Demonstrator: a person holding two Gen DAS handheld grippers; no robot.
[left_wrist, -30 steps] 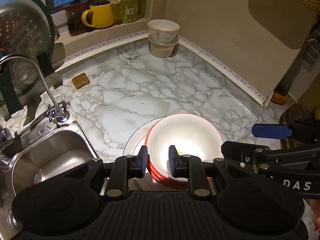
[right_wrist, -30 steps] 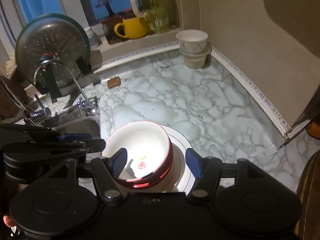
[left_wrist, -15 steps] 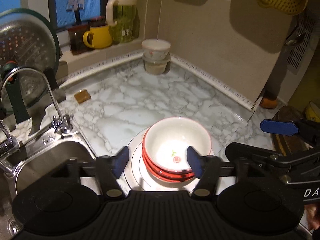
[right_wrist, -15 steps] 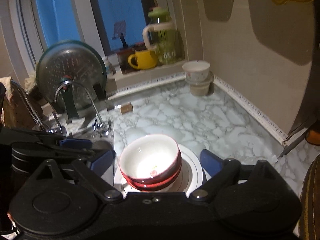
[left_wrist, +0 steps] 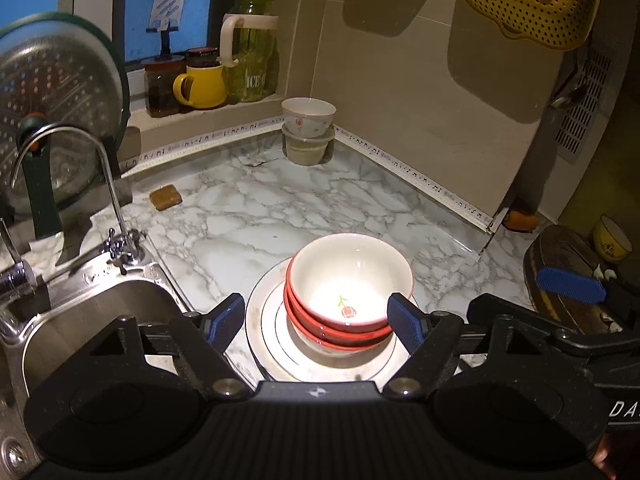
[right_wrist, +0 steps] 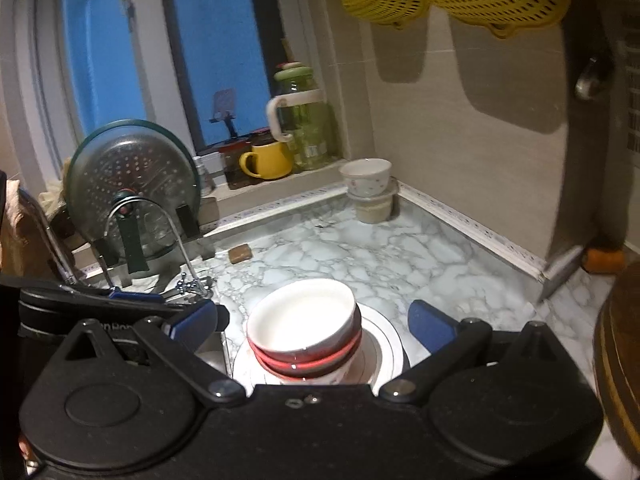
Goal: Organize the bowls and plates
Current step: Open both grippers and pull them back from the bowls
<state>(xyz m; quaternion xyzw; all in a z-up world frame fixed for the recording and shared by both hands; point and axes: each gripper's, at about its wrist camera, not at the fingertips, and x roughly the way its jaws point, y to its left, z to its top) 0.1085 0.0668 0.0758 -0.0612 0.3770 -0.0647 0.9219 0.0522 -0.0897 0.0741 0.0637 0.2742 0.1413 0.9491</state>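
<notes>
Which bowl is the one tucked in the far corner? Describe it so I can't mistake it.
Follow the marble counter back to the corner where the two walls meet. There a white bowl sits atop a lidded tub. Unlike the red-sided bowls stacked on the near plate, its outside is white with small red marks.

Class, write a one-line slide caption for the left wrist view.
Left gripper, jaws opening, frames stacked red bowls on a white plate beside the sink.
</notes>
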